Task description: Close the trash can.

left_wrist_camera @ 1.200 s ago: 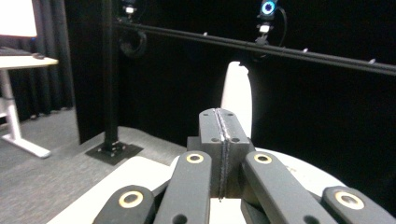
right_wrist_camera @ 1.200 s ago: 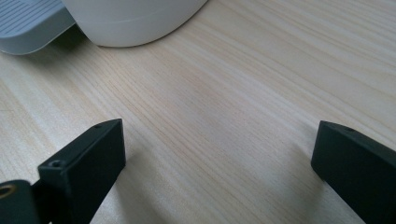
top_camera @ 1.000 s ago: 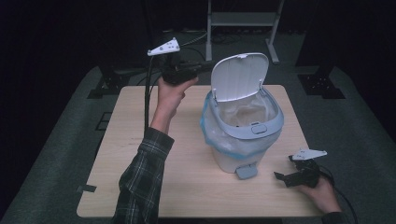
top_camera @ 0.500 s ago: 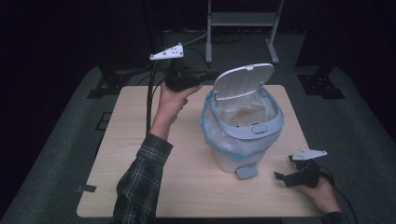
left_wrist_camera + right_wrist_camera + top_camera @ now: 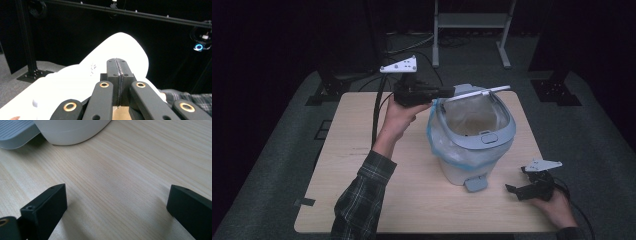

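item: white pedal bin [image 5: 464, 167], centre of the high view, standing on the tabletop [image 5: 362, 175], lined with a blue-edged clear bag [image 5: 438, 142]; grey rim ring and grey foot pedal [image 5: 475, 184] facing the bottom of the frame. lid [image 5: 477, 93]: hinged at the bin's far side, lying near level above the opening, not yet seated on the rim. left hand-held gripper [image 5: 447, 92]: upper centre-left of the high view, jaws fully closed with nothing between them, closed tips lying against the white lid and pushing on it; in the left gripper view the shut jaws [image 5: 117, 68] lie over the white lid surface [image 5: 75, 85]. right hand-held gripper [image 5: 519, 190]: lower right of the frame, resting low on the tabletop beside the pedal, jaws spread wide and empty; bare wood [image 5: 112, 170] shows between them in the right gripper view. step in hand, as judged: pressing the lid shut. next move calls for: a steady push down and toward the bin's front until the lid meets the rim, without shifting the bin or catching the bag's edge.
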A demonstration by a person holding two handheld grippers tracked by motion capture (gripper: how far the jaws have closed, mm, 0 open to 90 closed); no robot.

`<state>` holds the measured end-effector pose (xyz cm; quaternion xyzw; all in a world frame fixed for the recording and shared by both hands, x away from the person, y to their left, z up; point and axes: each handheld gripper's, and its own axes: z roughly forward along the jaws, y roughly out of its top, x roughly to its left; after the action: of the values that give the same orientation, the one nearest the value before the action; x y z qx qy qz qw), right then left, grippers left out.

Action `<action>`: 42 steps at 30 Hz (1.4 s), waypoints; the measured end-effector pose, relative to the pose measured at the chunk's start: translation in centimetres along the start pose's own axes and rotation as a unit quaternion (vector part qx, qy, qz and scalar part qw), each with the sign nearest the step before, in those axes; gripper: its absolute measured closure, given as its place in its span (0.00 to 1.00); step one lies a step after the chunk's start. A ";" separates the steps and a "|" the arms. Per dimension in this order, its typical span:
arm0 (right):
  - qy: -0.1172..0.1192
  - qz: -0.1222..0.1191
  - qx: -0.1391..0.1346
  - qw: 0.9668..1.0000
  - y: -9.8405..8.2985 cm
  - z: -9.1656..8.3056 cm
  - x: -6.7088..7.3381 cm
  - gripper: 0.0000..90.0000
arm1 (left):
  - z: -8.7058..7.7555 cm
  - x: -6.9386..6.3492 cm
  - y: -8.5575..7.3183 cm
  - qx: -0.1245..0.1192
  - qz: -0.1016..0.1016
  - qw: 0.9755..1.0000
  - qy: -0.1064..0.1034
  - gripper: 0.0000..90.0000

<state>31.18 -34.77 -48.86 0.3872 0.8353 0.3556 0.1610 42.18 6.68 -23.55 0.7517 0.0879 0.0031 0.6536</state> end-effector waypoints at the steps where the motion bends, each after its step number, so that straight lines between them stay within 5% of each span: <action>1: 0.000 0.000 0.000 1.000 0.0 0.0 0.0 0.02 | 0.1 -0.2 -0.1 0.003 0.002 1.000 -0.001 1.00; 19: 0.000 0.000 0.000 1.000 0.0 0.0 0.0 0.02 | 4.0 -2.9 -0.7 0.083 0.020 0.996 -0.018 1.00; 26: 0.000 0.000 0.000 1.000 0.0 0.0 0.0 0.02 | 5.6 -3.2 -0.8 0.116 0.021 0.993 -0.013 1.00; 33: 0.000 0.000 0.000 1.000 0.0 0.0 0.0 0.02 | 7.4 -3.9 -0.8 0.160 0.031 0.987 0.003 1.00; 42: 0.000 0.000 0.000 1.000 0.0 0.0 0.0 0.02 | 8.6 -4.7 -0.8 0.167 0.029 0.986 0.001 1.00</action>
<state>31.17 -34.77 -48.86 0.3873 0.8353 0.3557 0.1607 38.51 -2.32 -25.08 0.8526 0.0658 0.0083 0.5183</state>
